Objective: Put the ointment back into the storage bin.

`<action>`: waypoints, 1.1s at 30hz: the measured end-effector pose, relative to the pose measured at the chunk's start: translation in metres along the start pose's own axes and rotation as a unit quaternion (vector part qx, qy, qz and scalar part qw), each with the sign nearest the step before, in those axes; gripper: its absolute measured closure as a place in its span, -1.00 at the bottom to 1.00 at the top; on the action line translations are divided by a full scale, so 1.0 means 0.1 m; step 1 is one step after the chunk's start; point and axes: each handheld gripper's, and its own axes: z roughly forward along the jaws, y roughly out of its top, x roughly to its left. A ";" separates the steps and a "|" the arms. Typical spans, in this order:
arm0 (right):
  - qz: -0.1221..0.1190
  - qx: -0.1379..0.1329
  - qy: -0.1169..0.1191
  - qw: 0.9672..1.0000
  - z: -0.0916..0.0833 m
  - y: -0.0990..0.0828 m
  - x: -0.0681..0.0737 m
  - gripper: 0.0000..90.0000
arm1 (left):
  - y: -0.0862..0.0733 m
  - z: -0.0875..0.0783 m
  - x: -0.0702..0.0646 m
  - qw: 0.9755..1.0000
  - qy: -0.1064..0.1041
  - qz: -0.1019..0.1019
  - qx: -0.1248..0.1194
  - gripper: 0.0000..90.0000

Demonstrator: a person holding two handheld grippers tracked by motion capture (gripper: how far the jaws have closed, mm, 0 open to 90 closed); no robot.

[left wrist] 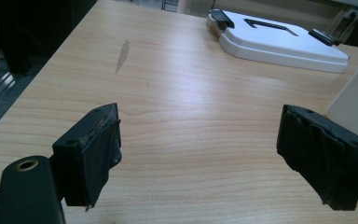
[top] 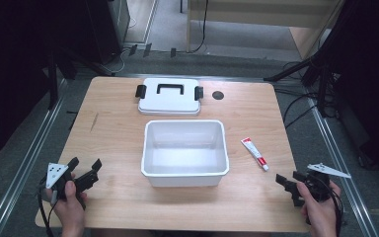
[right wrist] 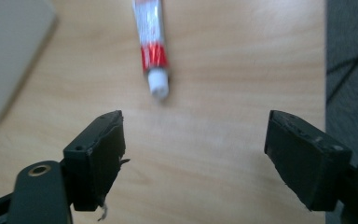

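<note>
A white open box [top: 184, 170] stands in the middle of the wooden table [top: 113, 138]. Its white lid [top: 169, 97] with a black handle and black clips lies flat behind it, also in the left gripper view [left wrist: 279, 42]. A red-and-white tube [top: 254, 153] lies to the right of the box, cap toward me [right wrist: 152, 51]. My left gripper [top: 85, 167] rests at the front left, open and empty [left wrist: 200, 149]. At the front right my right gripper [top: 287, 181] stands open with nothing between its fingers [right wrist: 193, 158], just short of the tube's cap.
A small dark round hole [top: 218, 95] sits in the table near the back right of the lid. A scuff mark [left wrist: 122, 55] shows on the left of the table. Tripod legs and cables lie on the floor around the table.
</note>
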 end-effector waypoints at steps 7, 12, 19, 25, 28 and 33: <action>-0.081 0.157 -0.027 0.984 0.09 0.20 0.21 -0.56 | 0.00 0.01 0.00 1.000 0.002 0.002 0.002 -0.68; -0.113 0.261 -0.022 0.959 0.19 0.29 0.32 -0.62 | 0.00 0.01 0.00 1.000 0.002 0.001 0.005 -0.68; -0.175 0.353 -0.062 0.917 0.28 0.40 0.47 -0.67 | 0.01 0.01 0.00 1.000 -0.002 0.002 0.008 -0.68; -0.182 0.371 -0.061 0.909 0.31 0.57 0.52 -0.66 | 0.01 0.02 0.00 1.000 -0.003 0.001 0.010 -0.68; -0.190 0.381 -0.067 0.902 0.33 0.64 0.52 -0.66 | 0.01 0.02 0.01 1.000 -0.003 0.000 0.011 -0.68; -0.191 0.370 -0.074 0.906 0.37 0.76 0.54 -0.66 | 0.01 0.02 0.00 1.000 -0.003 0.001 0.010 -0.68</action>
